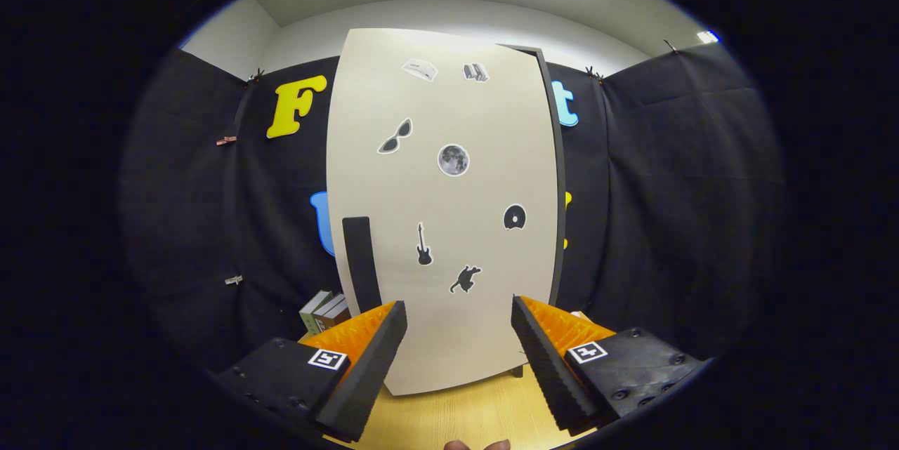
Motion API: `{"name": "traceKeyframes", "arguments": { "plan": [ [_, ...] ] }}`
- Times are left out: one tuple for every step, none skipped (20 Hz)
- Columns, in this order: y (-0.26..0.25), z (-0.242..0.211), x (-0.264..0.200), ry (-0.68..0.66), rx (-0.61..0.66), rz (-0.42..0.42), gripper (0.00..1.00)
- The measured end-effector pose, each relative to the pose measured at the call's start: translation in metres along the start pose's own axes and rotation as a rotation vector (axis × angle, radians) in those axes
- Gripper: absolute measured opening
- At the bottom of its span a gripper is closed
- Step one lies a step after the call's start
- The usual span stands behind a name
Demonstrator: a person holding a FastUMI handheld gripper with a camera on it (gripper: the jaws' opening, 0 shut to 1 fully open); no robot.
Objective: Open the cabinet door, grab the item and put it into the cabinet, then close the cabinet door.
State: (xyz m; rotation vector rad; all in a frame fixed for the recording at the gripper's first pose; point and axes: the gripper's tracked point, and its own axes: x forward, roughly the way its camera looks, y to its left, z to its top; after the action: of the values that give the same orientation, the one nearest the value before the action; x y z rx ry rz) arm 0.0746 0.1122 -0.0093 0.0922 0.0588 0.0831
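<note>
Gripper view: cabinet door [449,211] fills frame centre, standing shut or nearly so, face toward camera, long axis vertical. Dark upright handle [362,264] at door's lower left, just beyond left finger. Fingers [460,338] spread apart, released, gripping nothing. Books [324,312] lie on bench [456,415] left of door, behind left finger; whether these are task's item, cannot tell.
</note>
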Motion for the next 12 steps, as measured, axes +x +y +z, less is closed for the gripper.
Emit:
{"name": "traceKeyframes", "arguments": {
  "plan": [
    [-0.0007,0.0001,0.0003,-0.001,-0.004,-0.001,0.98],
    [-0.0014,0.0000,-0.0002,-0.002,-0.006,-0.003,0.98],
    [-0.0017,0.0000,0.0004,-0.002,-0.006,-0.004,0.98],
    [-0.0017,0.0002,0.0000,-0.003,-0.006,-0.005,0.98],
    [-0.0019,0.0000,0.0007,-0.004,-0.007,-0.006,0.98],
    [-0.0022,0.0002,0.0006,-0.003,-0.009,-0.006,0.98],
    [-0.0024,0.0001,0.0004,-0.003,-0.010,-0.005,0.98],
    [-0.0027,0.0004,0.0004,-0.005,-0.011,-0.006,0.98],
    [-0.0030,0.0003,0.0010,-0.006,-0.013,-0.008,0.98],
    [-0.0037,0.0004,0.0014,-0.007,-0.014,-0.010,0.98],
    [-0.0039,0.0004,0.0016,-0.009,-0.016,-0.011,0.98],
    [-0.0039,0.0003,0.0019,-0.010,-0.019,-0.011,0.98]
  ]
}}
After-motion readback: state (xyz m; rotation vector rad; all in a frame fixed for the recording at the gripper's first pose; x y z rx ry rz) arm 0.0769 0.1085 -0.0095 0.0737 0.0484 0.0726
